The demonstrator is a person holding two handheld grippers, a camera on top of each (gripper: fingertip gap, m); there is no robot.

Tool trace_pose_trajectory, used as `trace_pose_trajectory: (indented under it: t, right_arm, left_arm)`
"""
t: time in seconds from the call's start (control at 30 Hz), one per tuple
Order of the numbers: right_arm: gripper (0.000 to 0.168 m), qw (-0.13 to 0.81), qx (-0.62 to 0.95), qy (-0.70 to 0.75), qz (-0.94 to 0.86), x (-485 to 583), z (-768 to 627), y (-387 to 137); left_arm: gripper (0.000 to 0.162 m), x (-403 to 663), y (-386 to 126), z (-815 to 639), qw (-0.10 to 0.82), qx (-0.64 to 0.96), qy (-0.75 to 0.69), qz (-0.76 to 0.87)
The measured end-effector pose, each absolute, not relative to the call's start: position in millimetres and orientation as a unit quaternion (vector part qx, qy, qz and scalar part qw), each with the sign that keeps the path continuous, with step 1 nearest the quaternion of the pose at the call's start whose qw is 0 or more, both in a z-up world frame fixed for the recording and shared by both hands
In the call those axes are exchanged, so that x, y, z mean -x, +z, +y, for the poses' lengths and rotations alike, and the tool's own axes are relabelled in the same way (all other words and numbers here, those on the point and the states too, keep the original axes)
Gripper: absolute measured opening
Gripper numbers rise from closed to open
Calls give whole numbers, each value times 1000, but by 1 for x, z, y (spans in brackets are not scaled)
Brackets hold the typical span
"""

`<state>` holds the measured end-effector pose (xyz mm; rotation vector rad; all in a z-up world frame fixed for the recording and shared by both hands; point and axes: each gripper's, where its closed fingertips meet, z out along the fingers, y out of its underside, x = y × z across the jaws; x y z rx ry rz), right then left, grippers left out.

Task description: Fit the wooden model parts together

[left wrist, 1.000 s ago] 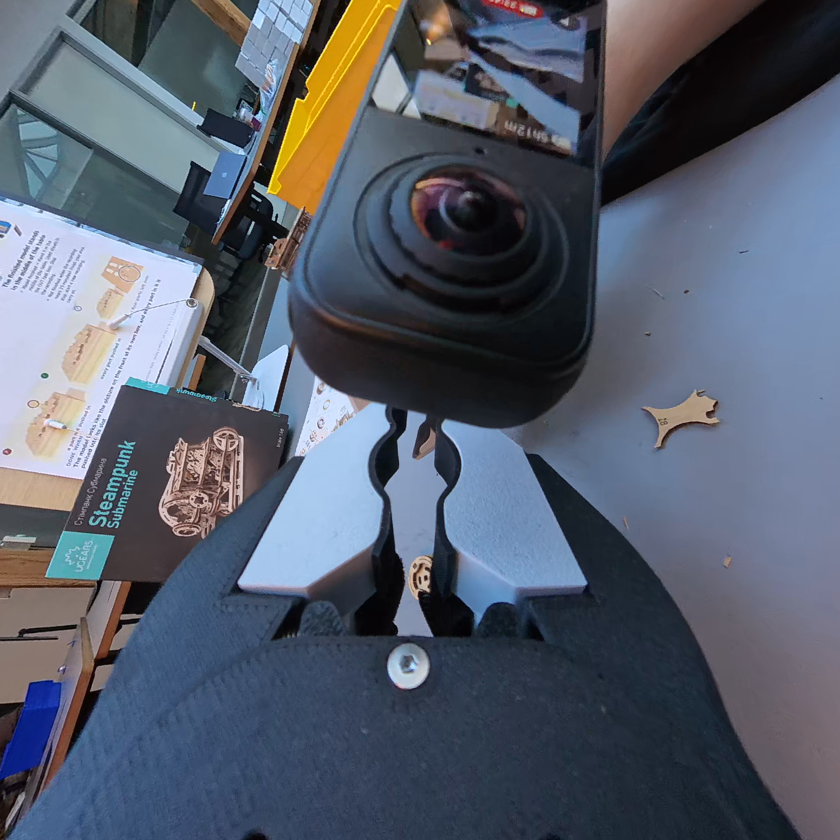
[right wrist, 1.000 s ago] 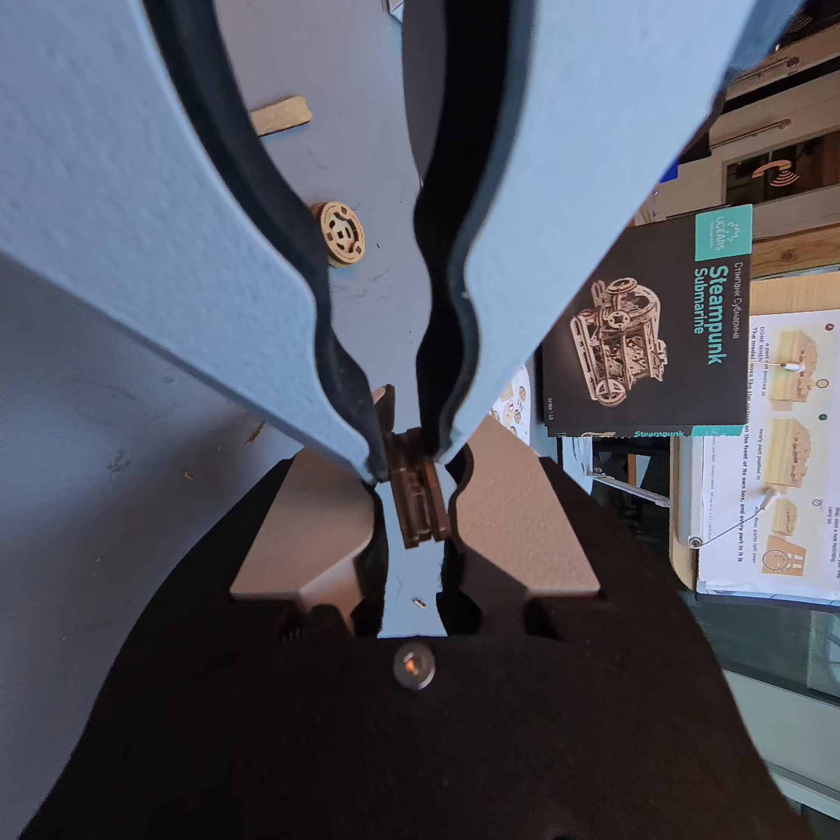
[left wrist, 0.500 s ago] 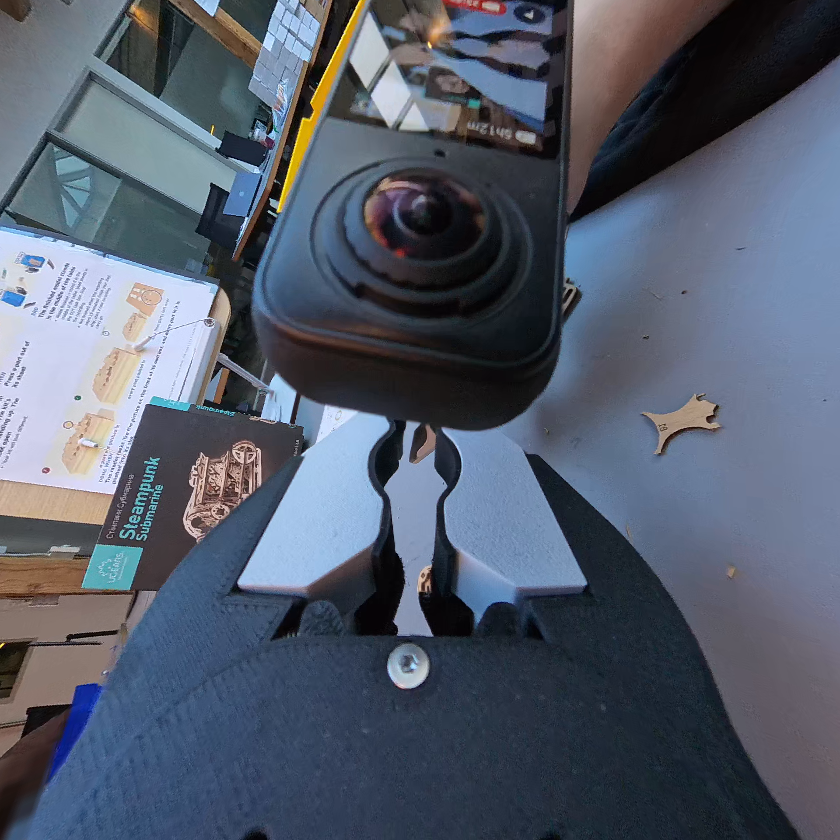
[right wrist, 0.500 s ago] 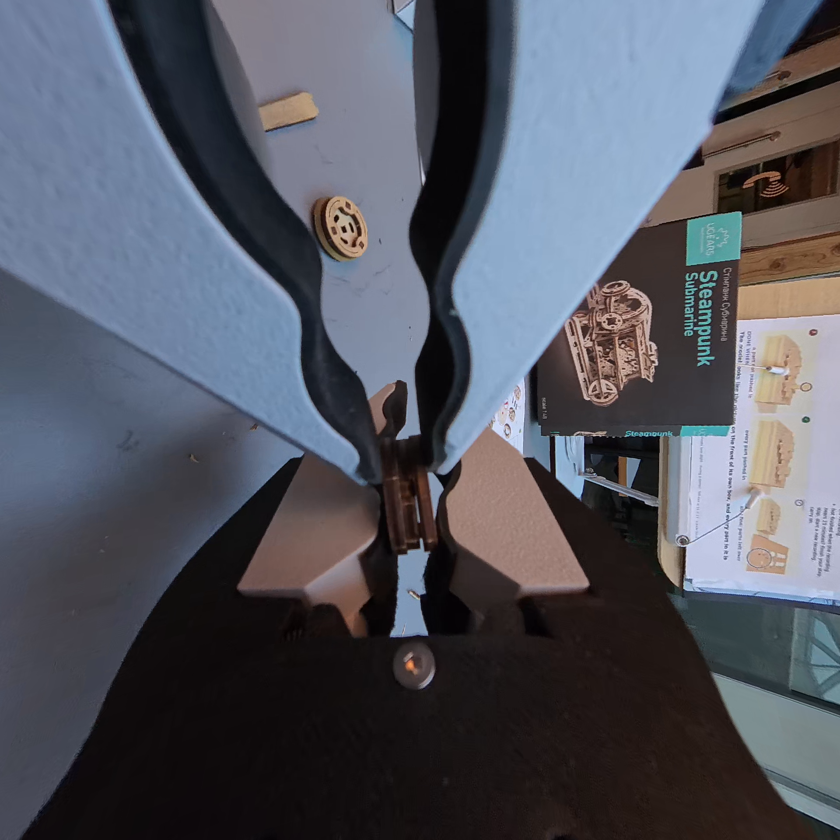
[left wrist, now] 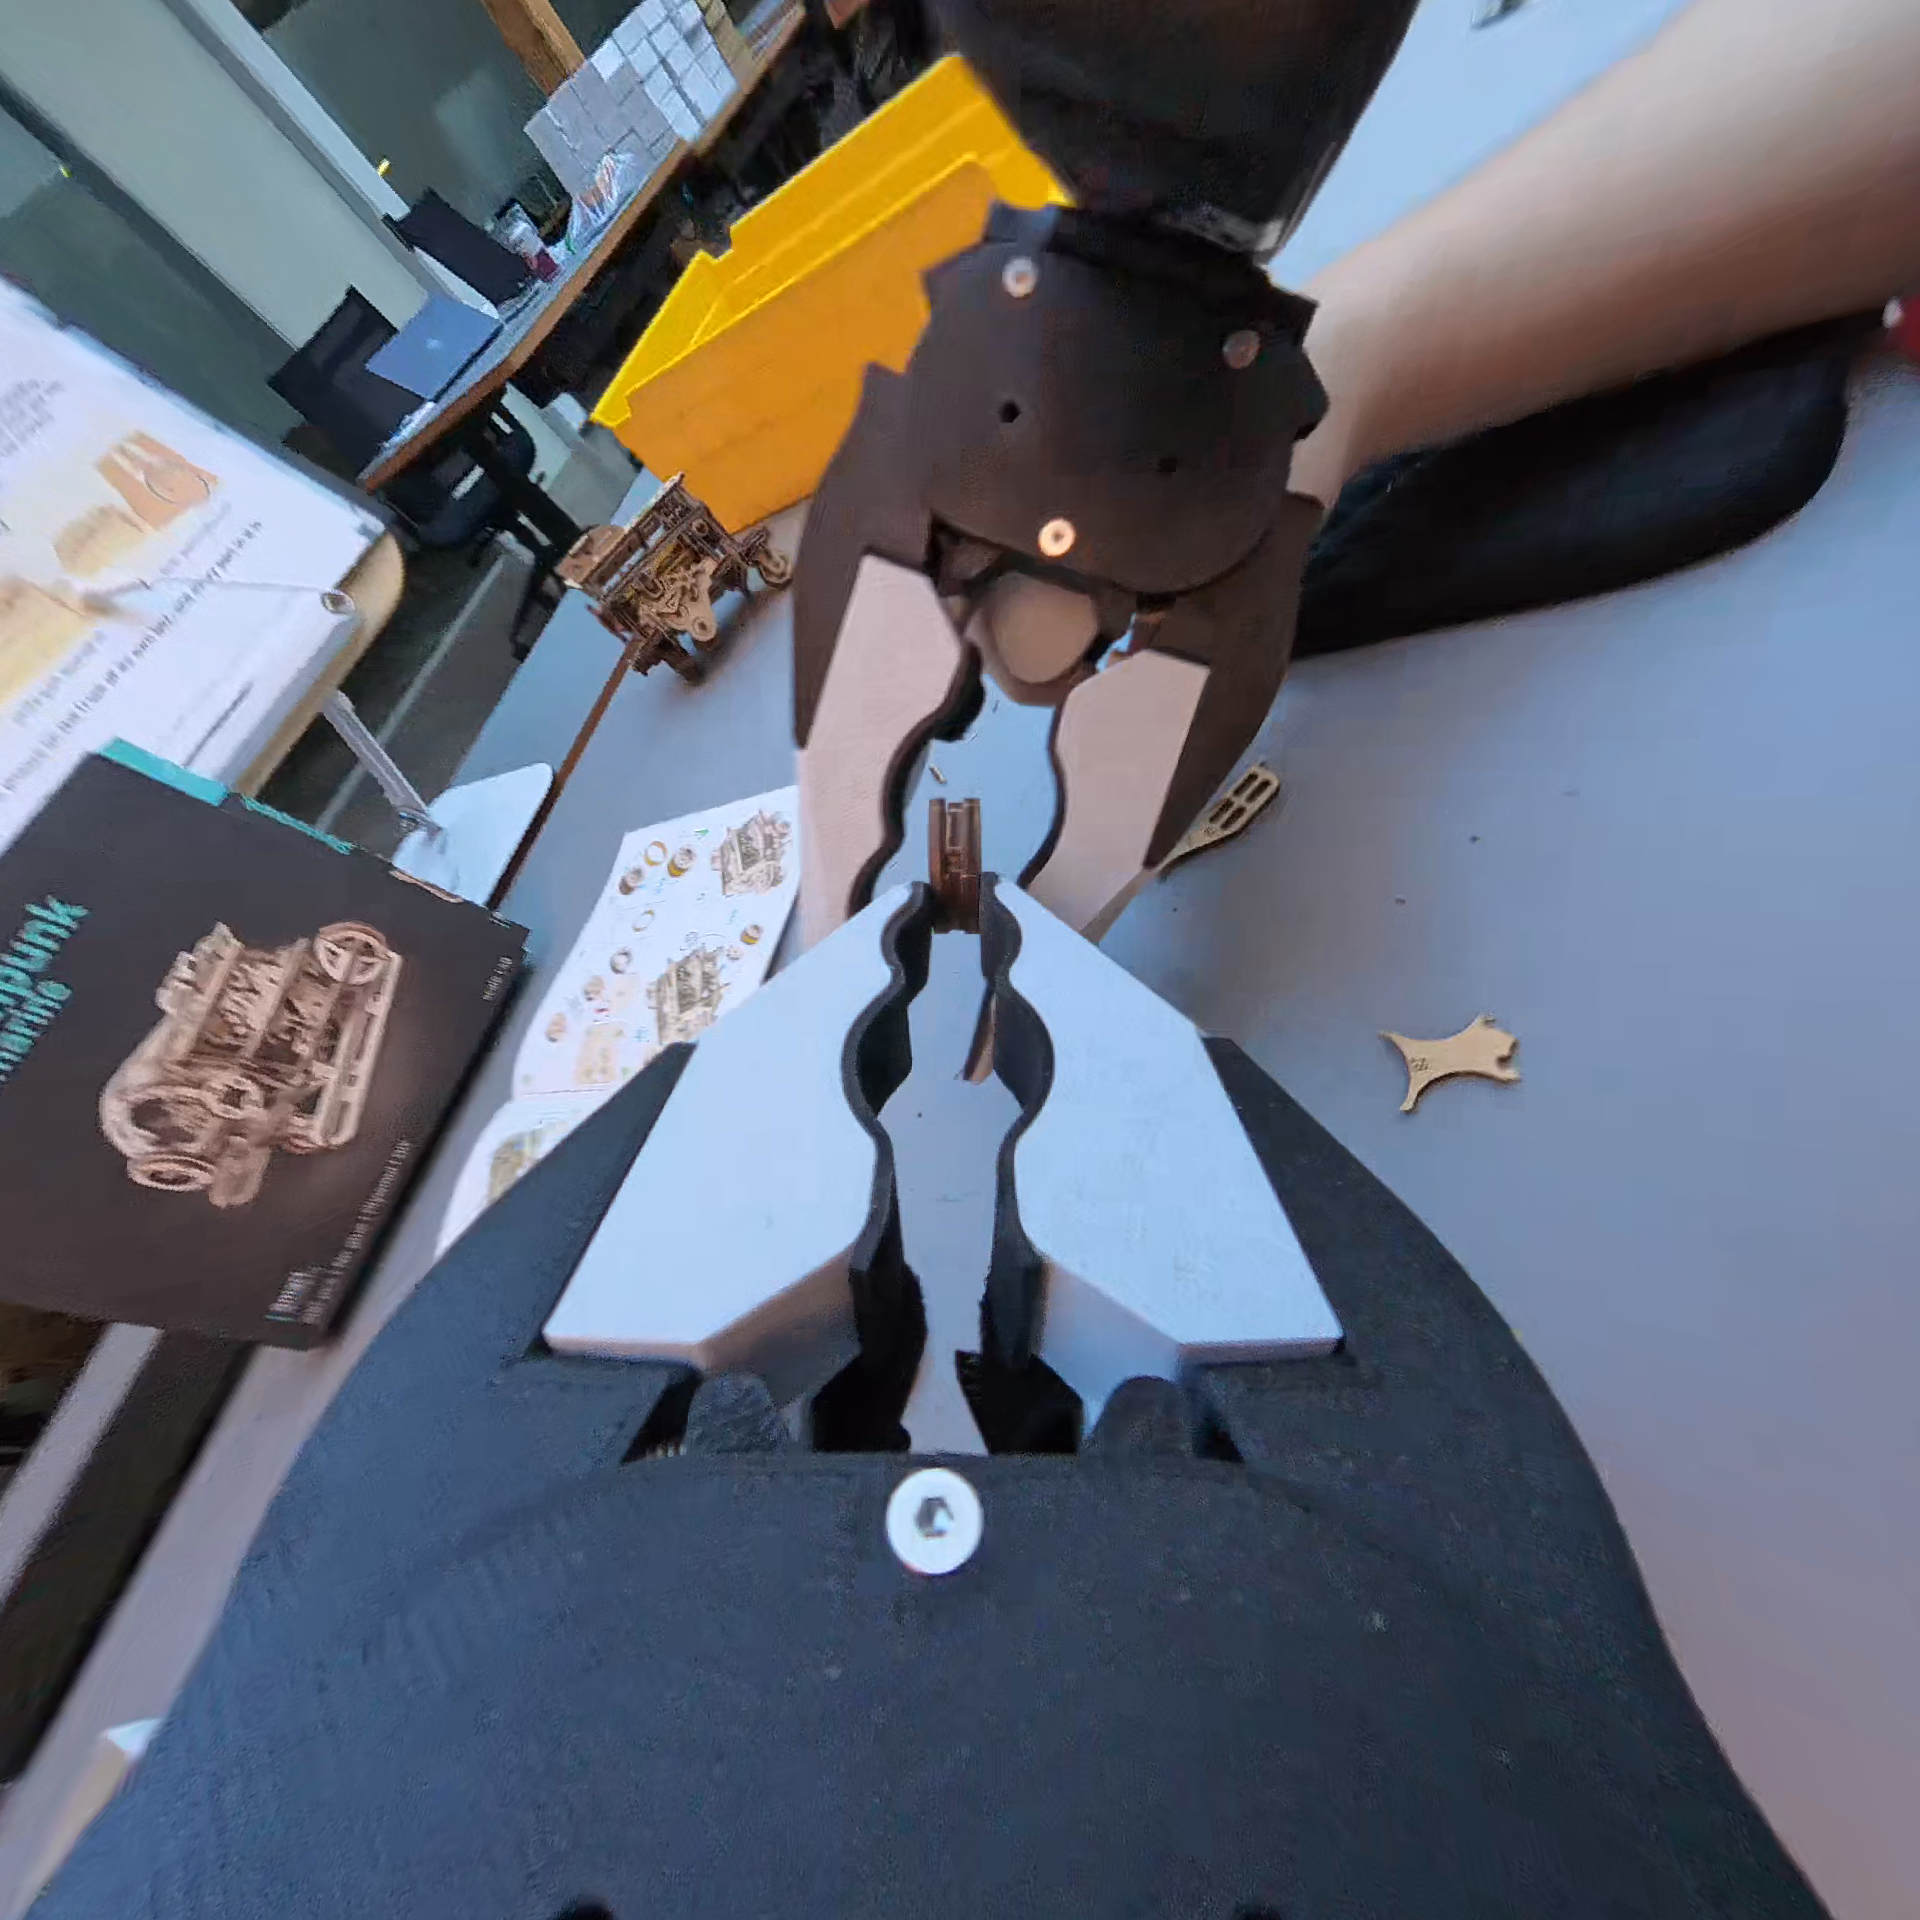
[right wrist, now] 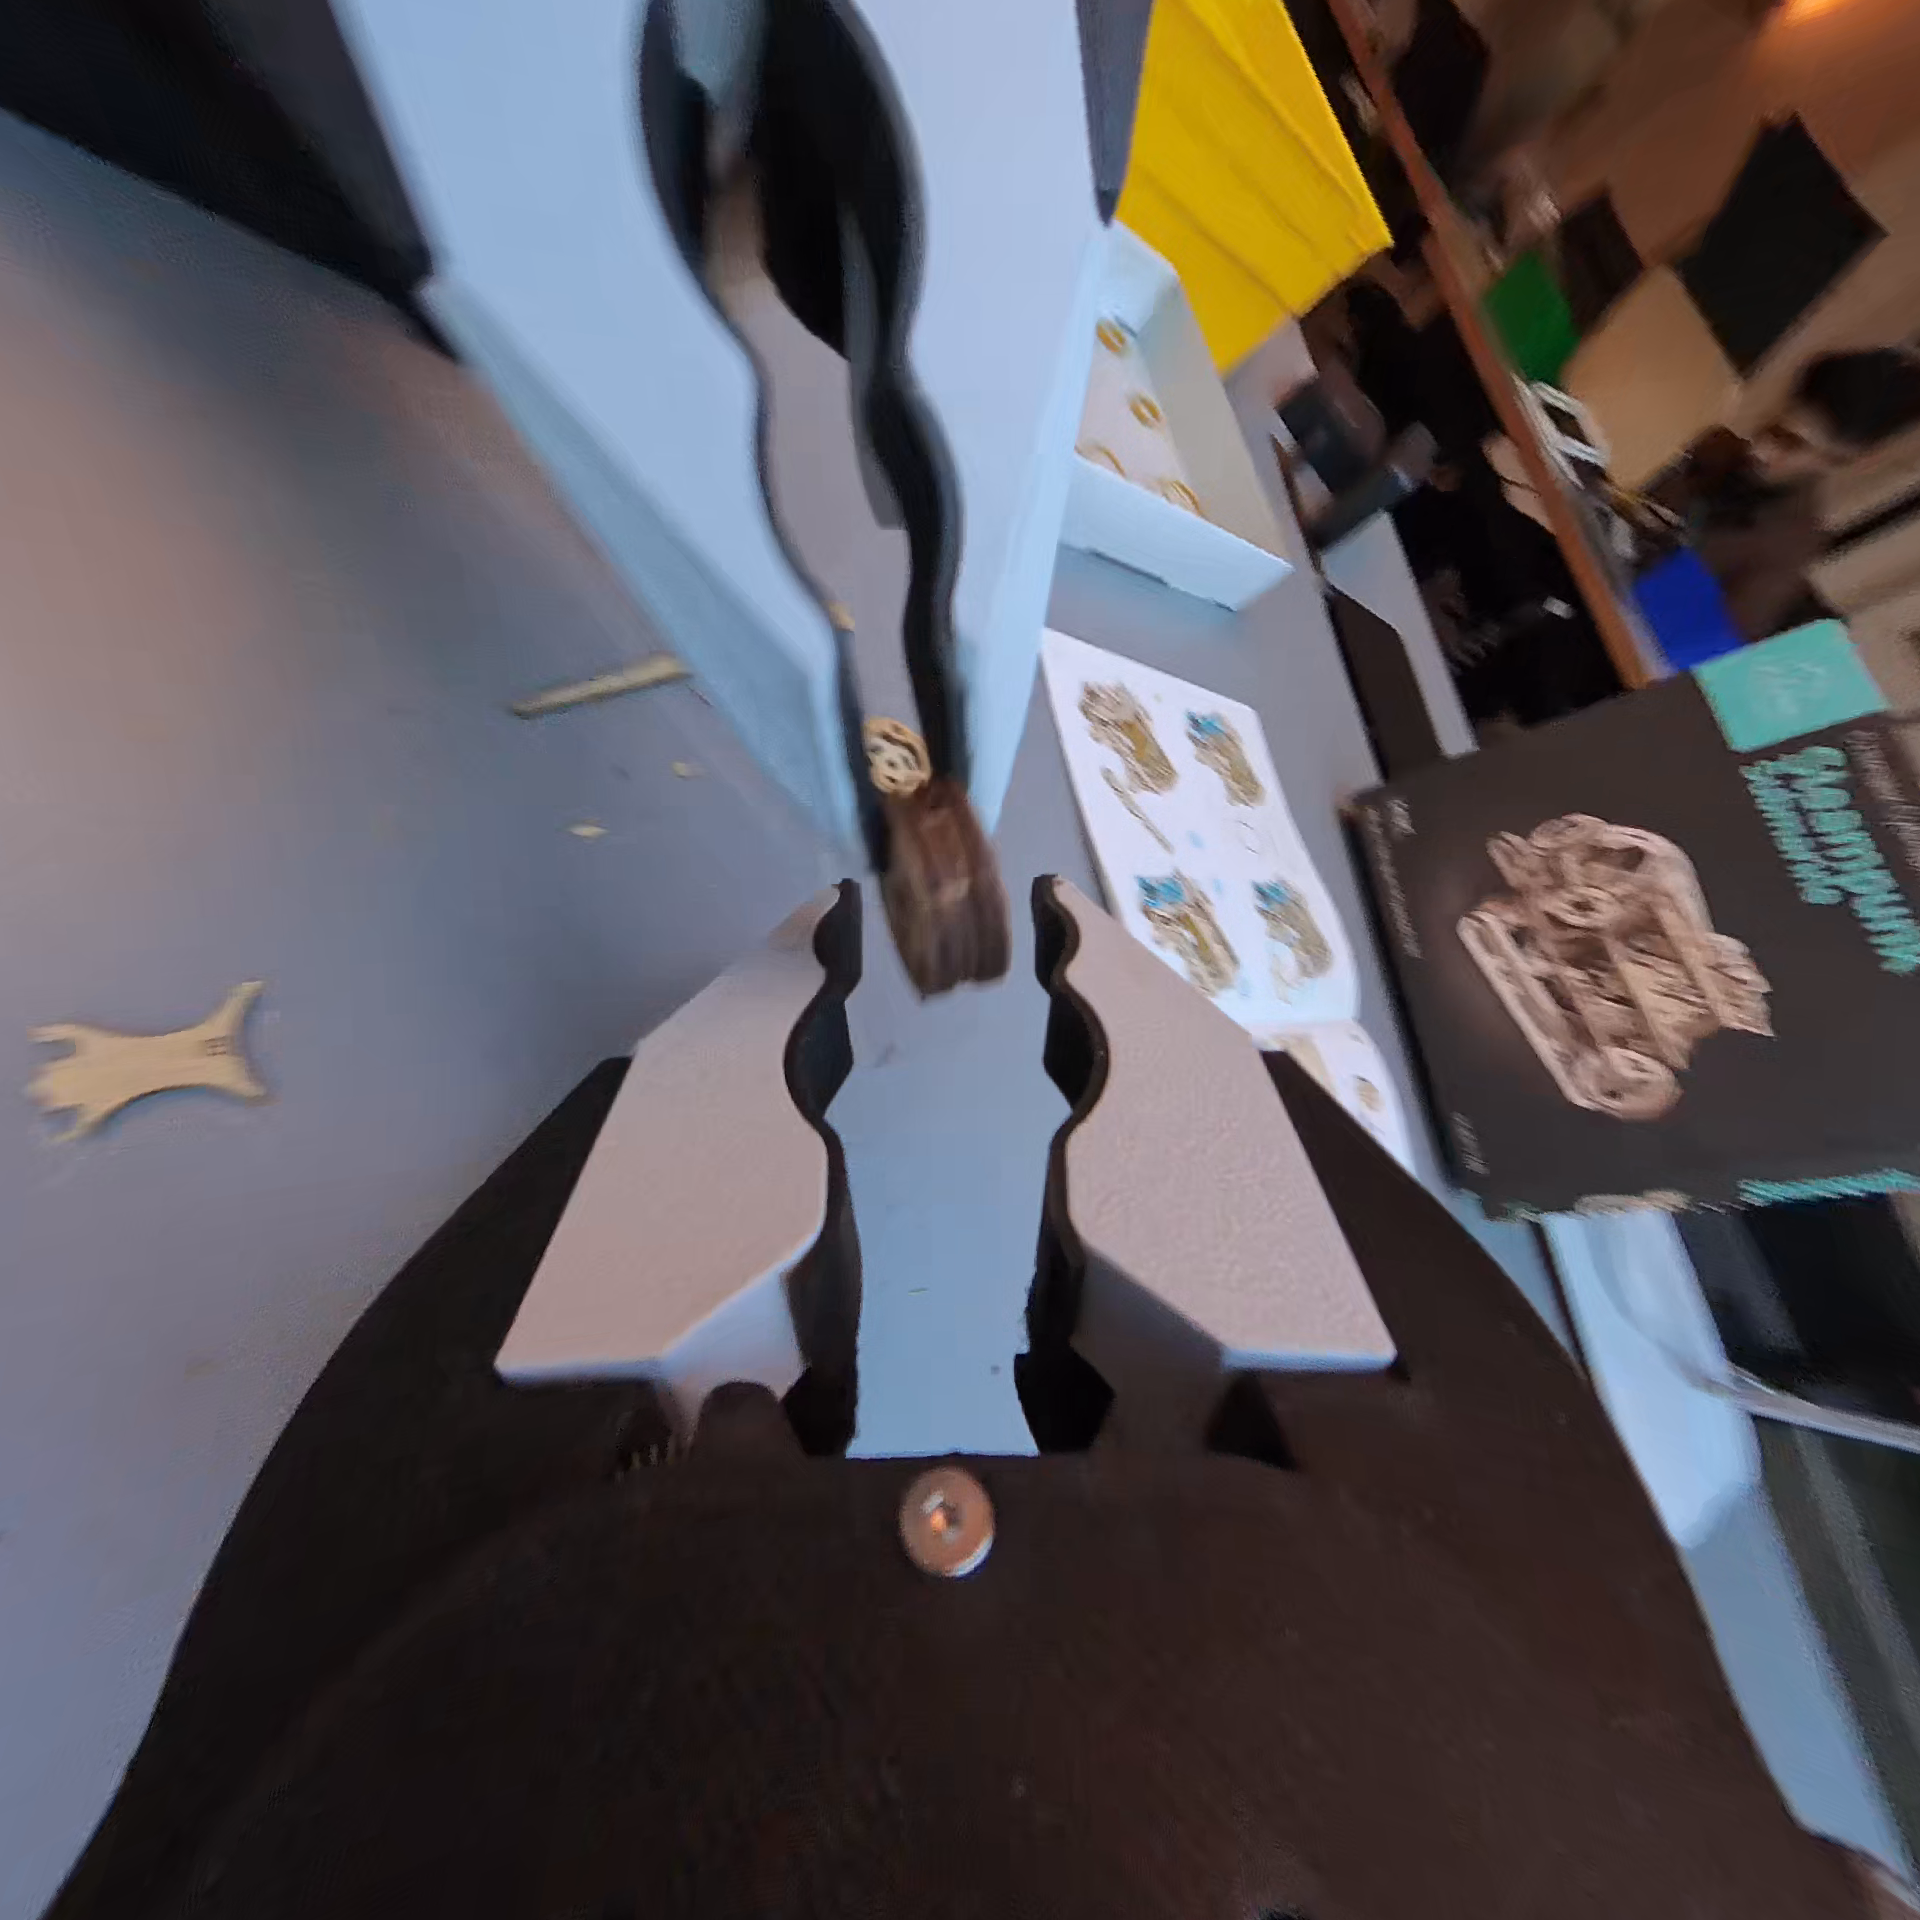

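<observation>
My left gripper [left wrist: 951, 896] is shut on a small dark wooden part [left wrist: 954, 852] made of stacked layers, pinched at its fingertips. In the right wrist view this part [right wrist: 945, 904] hangs from the left gripper, which reaches in from the top. My right gripper [right wrist: 945, 912] is open and empty, its tips on either side of the part without touching it. In the left wrist view the right gripper [left wrist: 961, 800] faces mine, just beyond the part. A small pale wooden wheel [right wrist: 894, 753] shows behind the left gripper's fingers.
On the grey table [left wrist: 1610, 883] lie a hide-shaped wood scrap [left wrist: 1449, 1060], a slotted wood piece [left wrist: 1231, 816], a thin wood strip [right wrist: 603, 686], an instruction sheet [left wrist: 665, 935] and a dark booklet [left wrist: 239, 1039]. An assembled wooden model [left wrist: 665, 582] and a yellow bin [left wrist: 821, 322] stand behind. A person's arm [left wrist: 1558, 260] rests at the back right.
My right gripper has opened, let go of the dark wooden part and drawn back from it. My left gripper keeps the part pinched at its tips.
</observation>
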<state>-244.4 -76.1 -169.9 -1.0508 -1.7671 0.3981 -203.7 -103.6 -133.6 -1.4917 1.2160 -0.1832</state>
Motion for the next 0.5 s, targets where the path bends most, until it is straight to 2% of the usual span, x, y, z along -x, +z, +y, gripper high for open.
trace_pose_trajectory:
  t: [0.1, 0.23, 0.37, 0.4, 0.5]
  right_arm:
    - [20, 498, 449, 220, -708, 233, -74, -159]
    - [8, 488, 433, 299, -696, 223, -90, -133]
    - [38, 480, 412, 290, -718, 219, -101, -134]
    - [38, 486, 408, 288, -717, 220, -103, -134]
    - [22, 488, 399, 293, -719, 224, -110, -133]
  left_arm:
    - [7, 210, -127, -104, 569, 644, -125, 496]
    - [7, 216, -126, -106, 574, 629, -119, 511]
    - [7, 222, -126, -108, 578, 607, -74, 540]
    - [7, 222, -127, -108, 581, 600, -59, 548]
    - [7, 215, -127, -115, 578, 591, -75, 557]
